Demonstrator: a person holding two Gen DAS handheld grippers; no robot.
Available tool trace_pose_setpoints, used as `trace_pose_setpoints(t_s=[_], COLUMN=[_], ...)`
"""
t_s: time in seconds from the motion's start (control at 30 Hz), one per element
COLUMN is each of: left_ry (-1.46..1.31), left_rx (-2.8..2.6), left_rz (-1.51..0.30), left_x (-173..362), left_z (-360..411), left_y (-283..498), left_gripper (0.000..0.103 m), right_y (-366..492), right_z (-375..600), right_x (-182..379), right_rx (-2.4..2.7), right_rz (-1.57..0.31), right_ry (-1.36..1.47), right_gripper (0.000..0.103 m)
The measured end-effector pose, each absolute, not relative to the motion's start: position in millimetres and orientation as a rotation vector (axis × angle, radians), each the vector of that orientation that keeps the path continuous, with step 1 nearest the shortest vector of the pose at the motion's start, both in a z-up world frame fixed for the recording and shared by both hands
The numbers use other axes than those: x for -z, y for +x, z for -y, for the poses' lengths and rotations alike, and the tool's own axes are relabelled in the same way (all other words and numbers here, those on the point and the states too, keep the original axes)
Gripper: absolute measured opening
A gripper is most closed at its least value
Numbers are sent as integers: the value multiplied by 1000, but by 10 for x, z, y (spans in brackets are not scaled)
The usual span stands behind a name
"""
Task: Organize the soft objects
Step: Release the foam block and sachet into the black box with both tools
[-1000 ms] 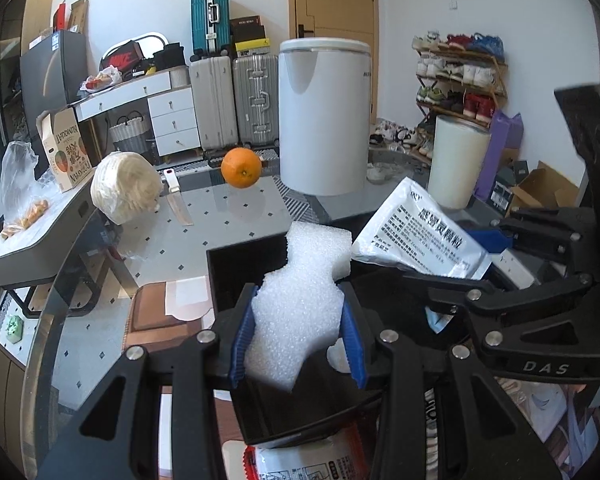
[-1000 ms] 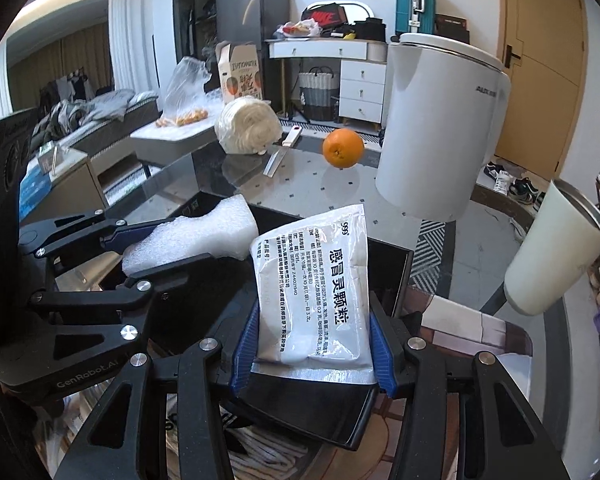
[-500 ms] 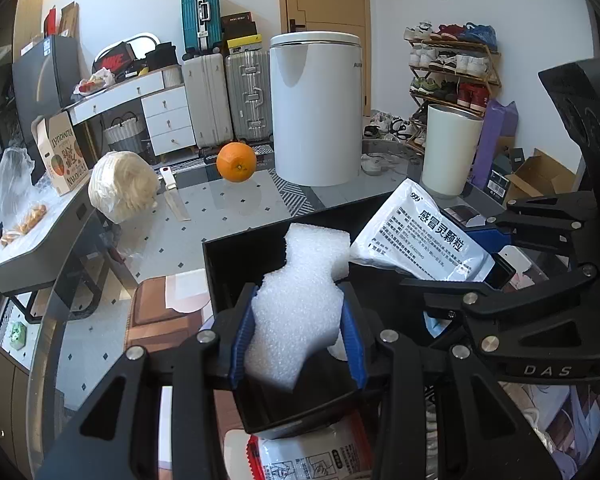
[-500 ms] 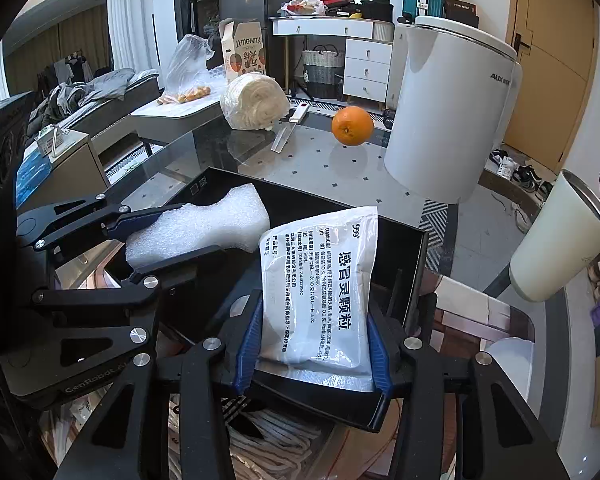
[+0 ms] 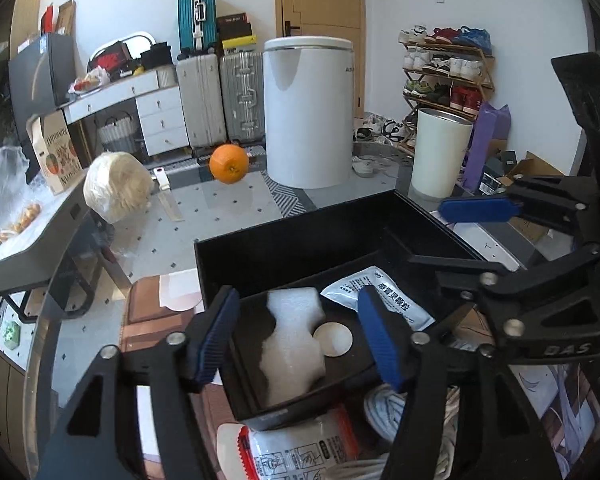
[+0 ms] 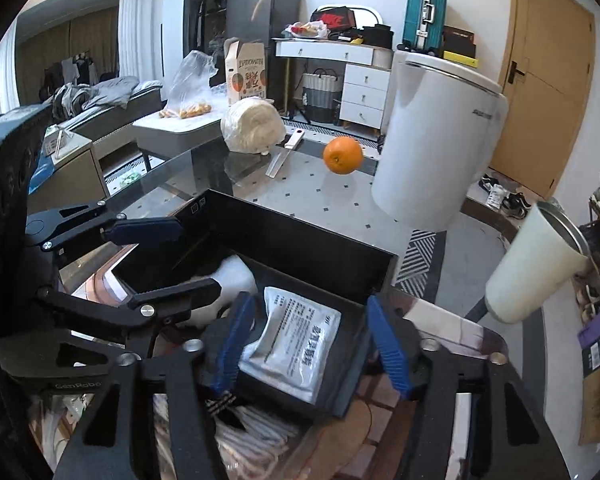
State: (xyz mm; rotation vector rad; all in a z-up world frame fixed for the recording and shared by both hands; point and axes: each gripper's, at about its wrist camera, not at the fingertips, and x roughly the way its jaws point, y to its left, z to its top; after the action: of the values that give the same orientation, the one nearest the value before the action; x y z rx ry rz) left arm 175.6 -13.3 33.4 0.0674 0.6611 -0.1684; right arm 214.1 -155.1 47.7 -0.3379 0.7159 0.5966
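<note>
Over the black box (image 5: 284,248), your left gripper (image 5: 298,334) and right gripper (image 6: 312,340) are opening, foam block (image 5: 294,344) and medicine sachet (image 6: 292,342) lying loose below (lift straight up, pads clear).

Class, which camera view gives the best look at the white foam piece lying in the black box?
The left wrist view: the foam piece lies whole in the black box. In the right wrist view, the left gripper hides most of the foam.

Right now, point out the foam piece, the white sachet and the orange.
foam piece (image 5: 294,344), left wrist view, middle of its top face.
white sachet (image 6: 296,340), right wrist view, centre of its printed face.
orange (image 6: 343,155), right wrist view, middle of its peel.
</note>
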Motion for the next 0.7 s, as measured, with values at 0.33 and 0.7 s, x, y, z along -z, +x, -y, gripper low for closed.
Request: trace_pose_setpoints(t_s=[0.33,0.7], left_ry=[18,25], left_rx=[132,114], left_rz=[-584,-534], left_x=[-499,-631], left_z=[27,-14], left_y=[1416,906], left_gripper=[103,103], right_y=[1778,1214], right_z=[1888,2086], right_x=[-608,-680], right_rx=[-561,-525], right_rz=[-689,-665], right_ry=[-209,-151], right_gripper=[101,102])
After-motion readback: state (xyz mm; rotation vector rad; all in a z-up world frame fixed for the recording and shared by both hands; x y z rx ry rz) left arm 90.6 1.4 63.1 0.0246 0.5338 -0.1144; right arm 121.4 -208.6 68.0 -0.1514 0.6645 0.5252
